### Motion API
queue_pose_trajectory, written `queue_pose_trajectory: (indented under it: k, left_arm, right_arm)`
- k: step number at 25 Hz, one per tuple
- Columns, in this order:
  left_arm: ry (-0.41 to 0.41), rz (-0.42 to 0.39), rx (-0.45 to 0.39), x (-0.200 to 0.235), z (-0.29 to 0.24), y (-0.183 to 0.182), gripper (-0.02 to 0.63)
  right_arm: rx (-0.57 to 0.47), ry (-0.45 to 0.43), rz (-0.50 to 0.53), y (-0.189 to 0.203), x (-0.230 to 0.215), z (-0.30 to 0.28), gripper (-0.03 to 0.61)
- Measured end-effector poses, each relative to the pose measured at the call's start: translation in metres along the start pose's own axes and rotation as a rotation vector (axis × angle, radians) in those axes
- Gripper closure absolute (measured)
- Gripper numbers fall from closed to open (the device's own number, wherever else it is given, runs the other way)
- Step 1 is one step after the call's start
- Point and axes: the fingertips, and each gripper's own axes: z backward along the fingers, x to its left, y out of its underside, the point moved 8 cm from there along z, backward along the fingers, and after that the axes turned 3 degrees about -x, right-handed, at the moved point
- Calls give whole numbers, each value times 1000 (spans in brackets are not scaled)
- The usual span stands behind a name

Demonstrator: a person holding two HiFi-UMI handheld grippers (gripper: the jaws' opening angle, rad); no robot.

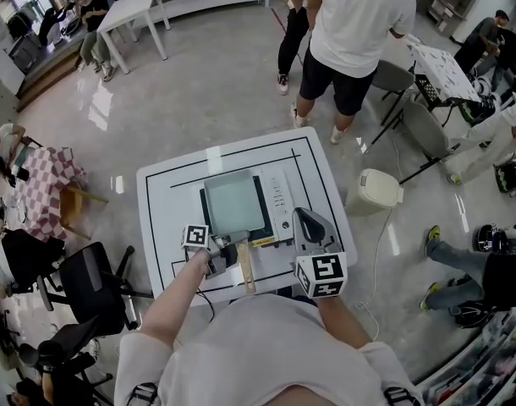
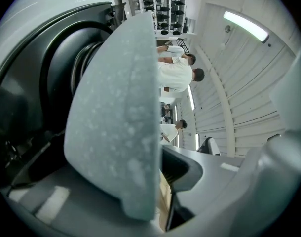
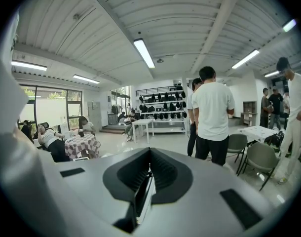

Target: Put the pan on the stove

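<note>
The white table (image 1: 156, 193) spreads out ahead of both jaws. On it sits the stove (image 1: 279, 201), right in front of the left jaws.

The pan (image 1: 234, 203) is over the stove, the place the job wants it. In the left gripper view the pan (image 2: 116, 117) fills the space just past the jaws, with the dark rings of the stove (image 2: 66, 58) right beside it. We cannot tell if it sits flat or hangs a tiny bit above.

The wooden handle (image 1: 246, 271) points back at us. Our left gripper (image 1: 217, 256) has its jaws squeezed on that handle (image 2: 165, 196).

Our right gripper (image 1: 309, 225) is beside the stove. Its jaws are pressed together with nothing in them, pointing out at the room.

We think this is the setting-down step. If the pan sits flat, the next move needs the left jaws to let go softly so it does not slide.
</note>
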Motion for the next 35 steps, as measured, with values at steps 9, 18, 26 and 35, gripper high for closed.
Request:
queue_pose_trajectory:
  k: [9,18,26,35]
  left_arm:
    - [34,64,-27,0,-1,5,488]
    - [71,71,-2,-5,-4,13,390]
    - [91,90,-103,-10,22,16,377]
    - [120,76,-259,-20,75,23,364]
  right_arm:
    - [2,-9,-3,3,2,0,569]
    - [-2,-16,2,4,6,4,569]
    - [-3,-19,8,4,6,11,569]
    - [-10,-29,21,2,7,15,569]
